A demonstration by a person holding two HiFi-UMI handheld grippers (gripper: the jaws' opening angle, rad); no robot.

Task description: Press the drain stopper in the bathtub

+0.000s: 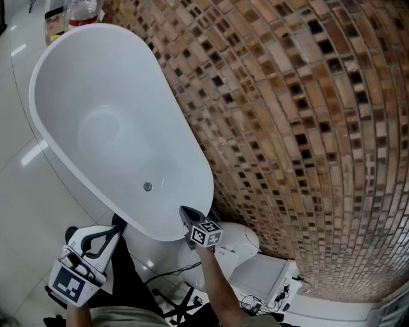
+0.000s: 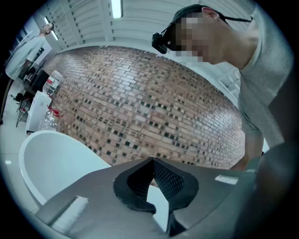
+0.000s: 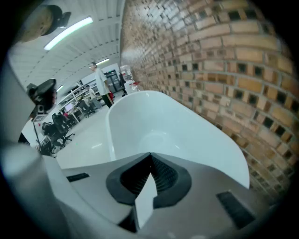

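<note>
Down at the near end of the bathtub (image 1: 83, 70), your right gripper (image 1: 185, 212) hangs at the rim. Its jaws are pressed together at the tips with nothing between them. Its own camera looks along the white basin towards the far end.

Your left gripper (image 1: 117, 223) sits outside the tub at the lower left, above the pale floor (image 1: 19, 191). Its jaws are likewise closed and empty. Its camera faces the brick wall (image 1: 307, 128), with part of the tub at the left edge.

The drain stopper (image 1: 147, 186) is a small round metal disc on the tub bottom, towards your end. It is well apart from both grippers and untouched. Whether it is raised or pushed down you cannot tell.

The brick wall runs along the tub's right side. Bottles (image 1: 82, 9) stand past the far end.
</note>
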